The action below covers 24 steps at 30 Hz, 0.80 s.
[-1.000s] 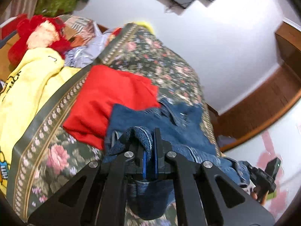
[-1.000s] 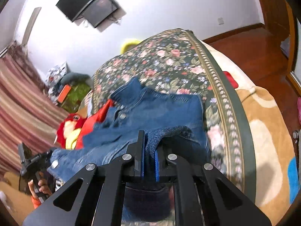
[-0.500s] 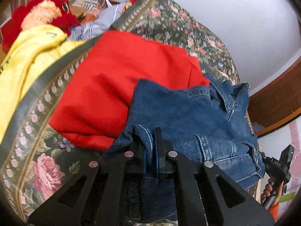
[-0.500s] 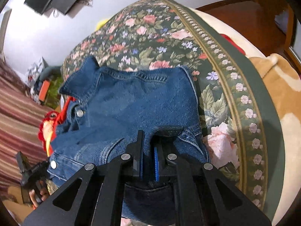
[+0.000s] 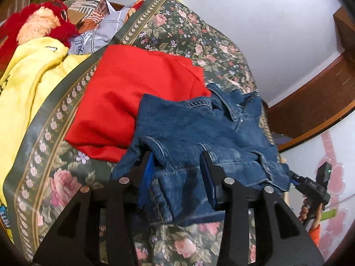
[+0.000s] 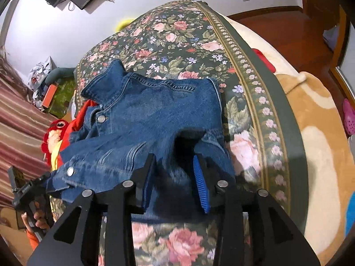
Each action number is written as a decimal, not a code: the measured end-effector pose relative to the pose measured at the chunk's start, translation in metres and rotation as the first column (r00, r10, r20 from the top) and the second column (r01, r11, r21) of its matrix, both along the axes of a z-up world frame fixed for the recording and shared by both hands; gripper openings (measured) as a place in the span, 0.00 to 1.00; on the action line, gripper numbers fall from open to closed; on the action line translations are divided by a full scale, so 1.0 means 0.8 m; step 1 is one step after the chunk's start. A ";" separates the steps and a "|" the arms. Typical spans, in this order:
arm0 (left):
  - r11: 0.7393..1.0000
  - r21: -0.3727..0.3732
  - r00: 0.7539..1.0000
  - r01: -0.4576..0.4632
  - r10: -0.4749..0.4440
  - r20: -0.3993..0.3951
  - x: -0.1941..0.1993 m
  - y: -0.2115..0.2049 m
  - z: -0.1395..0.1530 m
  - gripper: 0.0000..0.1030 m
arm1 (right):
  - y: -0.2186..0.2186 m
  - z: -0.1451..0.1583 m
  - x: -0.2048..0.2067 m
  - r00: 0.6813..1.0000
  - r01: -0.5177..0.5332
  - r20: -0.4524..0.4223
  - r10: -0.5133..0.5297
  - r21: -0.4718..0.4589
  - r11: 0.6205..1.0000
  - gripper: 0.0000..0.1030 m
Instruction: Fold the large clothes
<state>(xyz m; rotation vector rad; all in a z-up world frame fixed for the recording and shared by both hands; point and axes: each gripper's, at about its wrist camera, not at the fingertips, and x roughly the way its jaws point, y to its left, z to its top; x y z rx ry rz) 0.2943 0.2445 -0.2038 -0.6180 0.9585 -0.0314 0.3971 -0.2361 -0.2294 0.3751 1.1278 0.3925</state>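
A blue denim jacket (image 5: 195, 133) is spread on a floral bedspread (image 5: 190, 35), its collar turned toward the far end of the bed and its near hem bunched up at both sets of tongs. In the left wrist view, the left tongs (image 5: 177, 175) are seen parted, their jaws having just been opening; a fold of the jacket's hem stands loosely between the blue pads (image 5: 146, 177), and no pad is seen pressing on it. One far corner of the jacket overlaps a folded red garment (image 5: 133, 102), which lies just beside it on the bedspread. A yellow blanket (image 5: 28, 84) and a red plush toy (image 5: 44, 22) are found further off to the left.

In the right wrist view, the right tongs (image 6: 175, 177) are likewise apart, the jaws having just been opening, with a raised hump of denim (image 6: 155, 115) between them and the ribbed blue pad (image 6: 200, 186) clear of the cloth. The other tongs are glimpsed at each picture's outer edge, held in a hand (image 6: 37, 219).
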 end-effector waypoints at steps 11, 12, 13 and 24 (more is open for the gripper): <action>0.996 -0.082 0.999 -0.022 0.019 -0.035 -0.042 -0.004 -0.018 0.41 | 0.019 -0.034 -0.017 0.996 -0.052 -0.073 0.052 -0.002 0.999 0.41; 0.996 -0.086 0.999 -0.025 0.022 -0.033 -0.045 -0.003 -0.018 0.42 | 0.020 -0.034 -0.015 0.996 -0.052 -0.071 0.052 0.000 0.999 0.42; 0.995 -0.092 0.999 -0.029 0.026 -0.029 -0.048 -0.003 -0.017 0.43 | 0.020 -0.033 -0.016 0.996 -0.053 -0.070 0.053 0.001 0.999 0.42; 0.992 -0.119 0.996 -0.034 0.024 -0.084 -0.062 -0.011 -0.037 0.63 | 0.024 -0.030 -0.010 0.998 -0.050 -0.043 0.050 0.013 0.999 0.44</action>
